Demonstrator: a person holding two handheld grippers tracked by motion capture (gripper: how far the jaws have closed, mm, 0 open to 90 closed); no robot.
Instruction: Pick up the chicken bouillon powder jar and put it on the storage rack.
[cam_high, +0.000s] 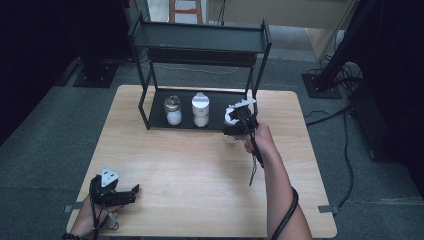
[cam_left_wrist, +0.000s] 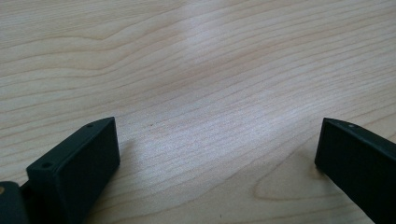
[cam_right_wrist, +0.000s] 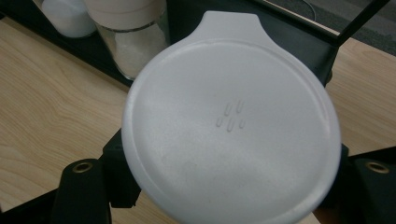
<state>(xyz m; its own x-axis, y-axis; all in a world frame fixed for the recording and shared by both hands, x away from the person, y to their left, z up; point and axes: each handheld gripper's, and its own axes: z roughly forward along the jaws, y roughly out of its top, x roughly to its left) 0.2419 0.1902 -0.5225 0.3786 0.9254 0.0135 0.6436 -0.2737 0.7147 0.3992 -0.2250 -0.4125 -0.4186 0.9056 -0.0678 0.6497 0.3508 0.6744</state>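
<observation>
White round-lidded jar (cam_right_wrist: 231, 126), tabbed lid, clamped in right hand-held gripper (cam_high: 235, 131).

The left gripper (cam_high: 131, 192) lies low on the counter (cam_high: 200, 170) at its near left corner, held by the left hand (cam_high: 92, 217), its two fingers (cam_left_wrist: 79, 163) spread wide apart with bare wood between them. The right forearm stretches from the counter's near edge toward its far right part, where the right gripper (cam_high: 235, 127) has its fingers clamped on a white-lidded jar (cam_right_wrist: 231, 126).
</observation>
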